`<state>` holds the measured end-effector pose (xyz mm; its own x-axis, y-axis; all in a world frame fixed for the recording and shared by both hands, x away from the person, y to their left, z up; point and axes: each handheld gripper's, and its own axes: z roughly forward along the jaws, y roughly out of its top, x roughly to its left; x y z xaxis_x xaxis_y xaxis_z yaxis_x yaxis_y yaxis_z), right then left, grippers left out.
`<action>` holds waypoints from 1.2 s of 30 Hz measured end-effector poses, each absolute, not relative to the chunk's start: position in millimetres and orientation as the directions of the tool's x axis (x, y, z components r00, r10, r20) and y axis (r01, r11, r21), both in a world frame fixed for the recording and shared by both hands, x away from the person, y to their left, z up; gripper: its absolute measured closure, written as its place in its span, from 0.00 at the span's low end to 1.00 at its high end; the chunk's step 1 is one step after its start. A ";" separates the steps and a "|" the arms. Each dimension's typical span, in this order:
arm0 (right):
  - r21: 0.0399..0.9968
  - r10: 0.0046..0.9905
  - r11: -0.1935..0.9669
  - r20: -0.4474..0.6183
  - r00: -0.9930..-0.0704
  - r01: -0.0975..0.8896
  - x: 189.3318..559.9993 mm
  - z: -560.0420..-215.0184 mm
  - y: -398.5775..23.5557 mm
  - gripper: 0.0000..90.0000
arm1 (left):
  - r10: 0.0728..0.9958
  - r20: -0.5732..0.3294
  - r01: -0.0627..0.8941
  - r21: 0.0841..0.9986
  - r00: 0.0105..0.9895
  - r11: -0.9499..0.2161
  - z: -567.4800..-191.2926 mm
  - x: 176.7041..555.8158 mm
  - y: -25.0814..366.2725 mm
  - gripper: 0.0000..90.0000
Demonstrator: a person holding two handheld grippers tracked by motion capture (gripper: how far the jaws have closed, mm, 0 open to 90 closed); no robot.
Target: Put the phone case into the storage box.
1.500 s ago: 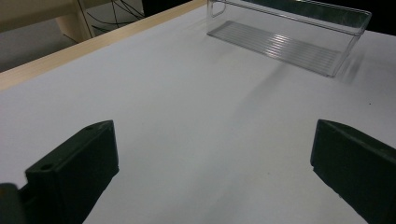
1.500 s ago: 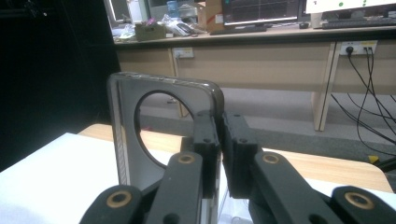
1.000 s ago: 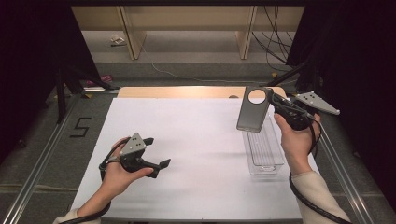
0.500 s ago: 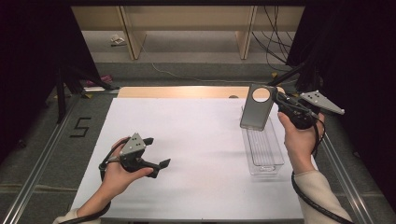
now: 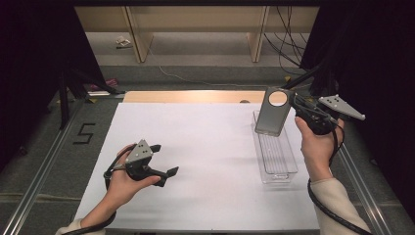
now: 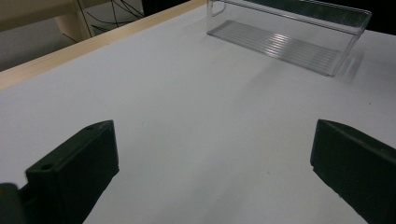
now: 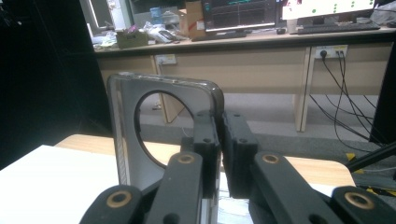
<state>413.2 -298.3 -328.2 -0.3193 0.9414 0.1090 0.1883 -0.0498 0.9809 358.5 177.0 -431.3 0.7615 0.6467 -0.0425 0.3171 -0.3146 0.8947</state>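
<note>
White sheeting covers the tabletop [image 5: 205, 147], with a strip of bare wood along its far edge and dark curtains on both sides; beyond it stand pale wooden desk legs on a grey floor with loose cables. On the person's right side a clear plastic tray [image 5: 275, 155] lies lengthwise on the sheet, ribbed floor up, nothing inside it; the left gripper view shows the same tray [image 6: 299, 32] at the far end of the sheet. Right hand-held gripper [image 5: 293, 104] is raised above the far end of the tray, jaws clamped together on one edge of a grey lid [image 5: 272, 112]: a flat rounded-corner plate with a round hole near its upper end. The lid hangs nearly upright, off the tray, its lower edge over the tray's far portion; whether it touches the tray wall cannot be told from the high view. In the right gripper view the lid [image 7: 135, 140] stands on edge, the hole framing the floor behind, and both black jaws of that gripper [image 7: 219, 140] press on its edge next to the hole. Left hand-held gripper [image 5: 164, 160] sits low over the sheet on the person's left side, well apart from the tray, jaws spread wide with nothing between them; the left gripper view shows its two pads [image 6: 74, 172] apart over bare white sheet. A "5" marker [image 5: 84, 133] is on the floor to the left of the tabletop.
</note>
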 end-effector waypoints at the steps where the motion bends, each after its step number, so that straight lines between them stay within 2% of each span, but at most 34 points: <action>1: 0.981 0.942 -0.051 0.109 -0.318 0.187 413.2 -328.1 -298.6 0.95 | 0.647 -0.043 0.317 0.895 0.761 -0.314 -431.3 358.5 177.1 0.00; 36: 0.983 0.957 -0.036 0.085 -0.279 0.178 416.7 -326.5 -311.8 0.95 | 0.648 -0.043 0.318 0.895 0.761 -0.314 -431.5 358.6 177.0 0.00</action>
